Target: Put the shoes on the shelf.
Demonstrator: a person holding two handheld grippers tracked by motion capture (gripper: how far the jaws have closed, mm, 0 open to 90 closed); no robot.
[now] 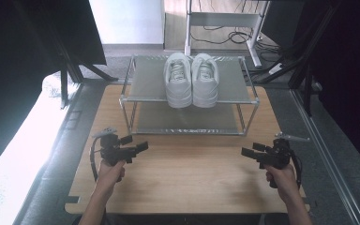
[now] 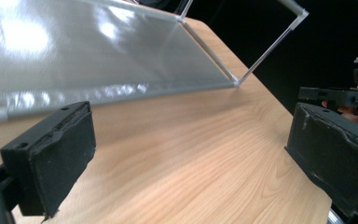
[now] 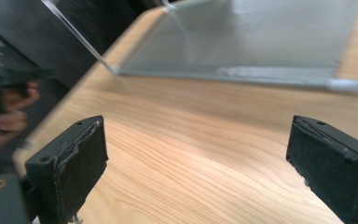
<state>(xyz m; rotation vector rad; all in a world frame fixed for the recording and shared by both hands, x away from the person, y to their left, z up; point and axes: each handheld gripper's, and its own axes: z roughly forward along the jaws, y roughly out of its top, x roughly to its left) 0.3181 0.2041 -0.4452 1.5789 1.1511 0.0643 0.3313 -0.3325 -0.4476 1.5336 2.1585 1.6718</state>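
**Two open grippers held over a table, white sneakers on a rack beyond**

A person stands at a wooden table (image 1: 187,183), holding a two-jaw gripper in each hand. The left gripper (image 1: 133,144) is held above the table's left side, its jaws spread wide apart and pointing inward toward the middle. It holds nothing and touches nothing; the left gripper view shows bare wood grain between its black pads (image 2: 60,158). The right gripper (image 1: 252,150) mirrors it over the right side, jaws equally wide and empty, pointing inward toward the left one. The two are well apart.

Beyond them, at the far side of the table, stands a two-tier metal shoe rack (image 1: 145,84). A pair of white sneakers (image 1: 191,79) sits on its top shelf, near the middle. The shoes lie side by side, touching or nearly so, upright on their soles. Their long axes run front to back, toes pointing toward the person, heels toward the far edge. The lower shelf (image 1: 187,119) sits just above the tabletop.
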